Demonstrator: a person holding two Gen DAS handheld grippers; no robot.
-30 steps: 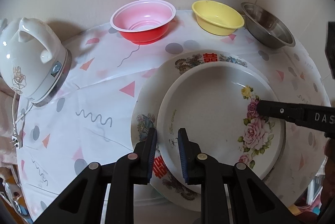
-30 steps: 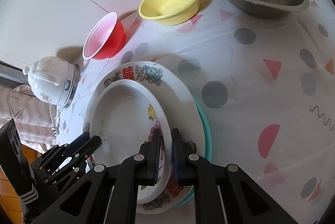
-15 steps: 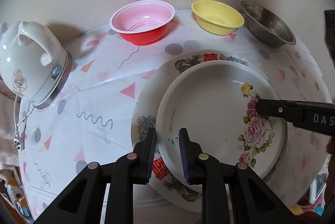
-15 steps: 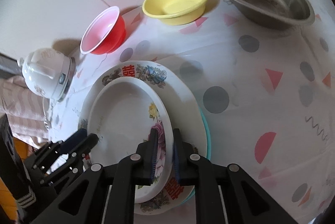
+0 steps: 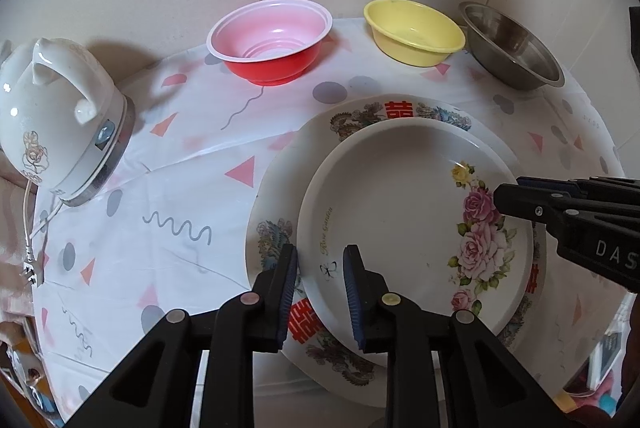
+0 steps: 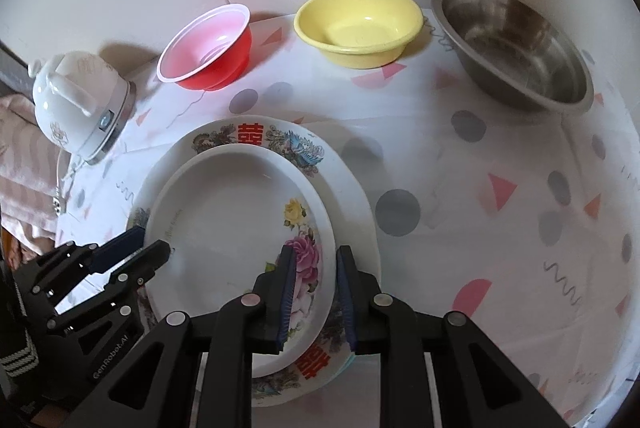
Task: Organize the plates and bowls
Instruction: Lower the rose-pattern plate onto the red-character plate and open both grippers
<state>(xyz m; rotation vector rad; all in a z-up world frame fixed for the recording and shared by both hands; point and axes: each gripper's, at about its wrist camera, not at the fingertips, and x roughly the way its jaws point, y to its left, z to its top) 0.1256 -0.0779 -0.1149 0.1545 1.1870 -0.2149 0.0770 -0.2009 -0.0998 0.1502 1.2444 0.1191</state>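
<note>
A white rose-patterned plate (image 5: 400, 203) (image 6: 236, 224) rests on a larger plate with red characters (image 5: 396, 109) (image 6: 256, 133). My left gripper (image 5: 321, 292) straddles the rose plate's near-left rim, jaws parted and slack around it. My right gripper (image 6: 314, 292) straddles the opposite rim, jaws also parted. Each gripper shows in the other's view: the right one (image 5: 508, 193), the left one (image 6: 154, 252). A red bowl (image 5: 270, 39) (image 6: 208, 47), a yellow bowl (image 5: 414, 29) (image 6: 358, 23) and a steel bowl (image 5: 514, 45) (image 6: 516, 47) stand in a row at the back.
A white electric kettle (image 5: 56, 115) (image 6: 76, 101) with its cord stands at the left of the patterned tablecloth (image 5: 180, 195) (image 6: 500, 228). A wall runs right behind the bowls. A teal rim peeks from under the plate stack (image 6: 352, 358).
Both grippers have opened from the rose plate's rim; their jaws stand wider apart than before. The plate lies on the larger plate.
</note>
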